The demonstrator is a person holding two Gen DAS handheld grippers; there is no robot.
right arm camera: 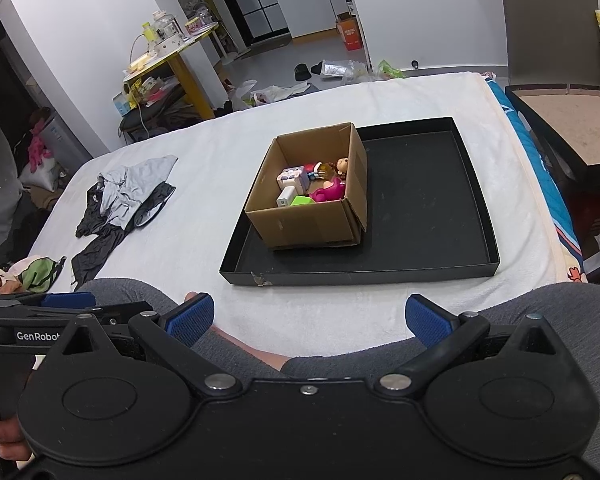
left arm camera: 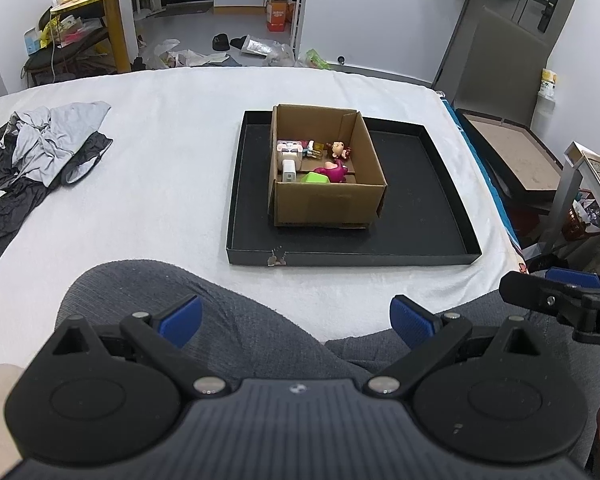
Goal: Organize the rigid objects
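Both claws (left arm camera: 296, 320) (right arm camera: 310, 316) spread, empty; toy-filled cardboard box (left arm camera: 324, 200) well ahead.

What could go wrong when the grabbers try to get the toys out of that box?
1. The toys lie crowded in the cardboard box; closing on the pink toy might pinch the green block too.
2. The box walls look tall, so a finger could catch the rim and shove the box across the black tray.

We hold the left gripper (left arm camera: 296, 322) and right gripper (right arm camera: 310, 322) low over our knees, fingers (right arm camera: 192, 318) spread wide, gripping nothing.
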